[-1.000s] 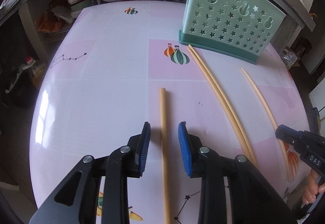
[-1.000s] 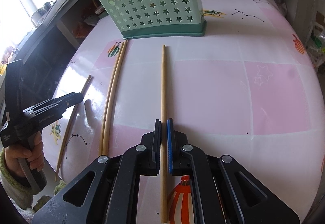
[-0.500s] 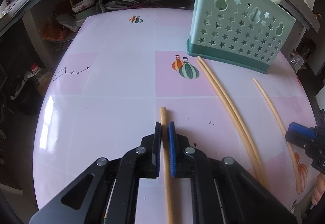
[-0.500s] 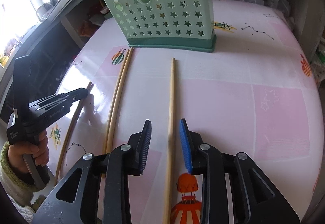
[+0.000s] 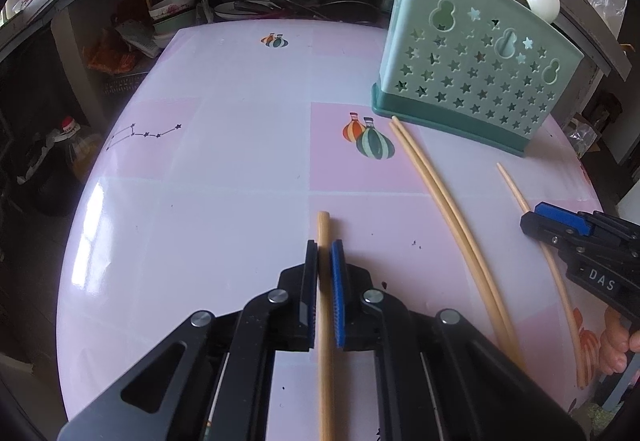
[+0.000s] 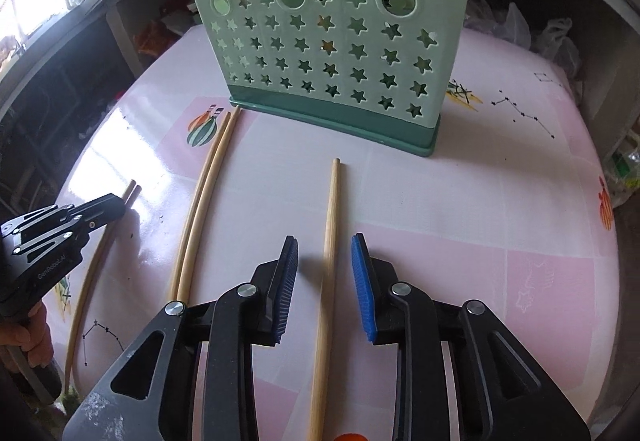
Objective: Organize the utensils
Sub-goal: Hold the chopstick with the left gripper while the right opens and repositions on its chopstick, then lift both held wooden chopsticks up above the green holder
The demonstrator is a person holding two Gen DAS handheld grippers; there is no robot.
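Note:
A green star-cut utensil holder (image 5: 476,81) (image 6: 332,53) stands on the pink round table (image 5: 224,161), with spoons and chopsticks inside. My left gripper (image 5: 324,247) is shut on a wooden chopstick (image 5: 325,321) that lies on the table; it also shows in the right wrist view (image 6: 96,207). My right gripper (image 6: 325,241) is open with another chopstick (image 6: 330,233) lying between its fingers; it shows at the right of the left wrist view (image 5: 536,215). A pair of chopsticks (image 5: 448,201) (image 6: 200,201) lies between the two.
Shelves with bowls (image 5: 172,13) and pans stand behind the table. A bottle (image 5: 76,145) stands on the floor to the left. Plastic bags (image 6: 548,37) lie beyond the table's far right edge.
My left gripper closed on its chopstick. My right gripper opened, letting go of its chopstick, and moved closer to the holder.

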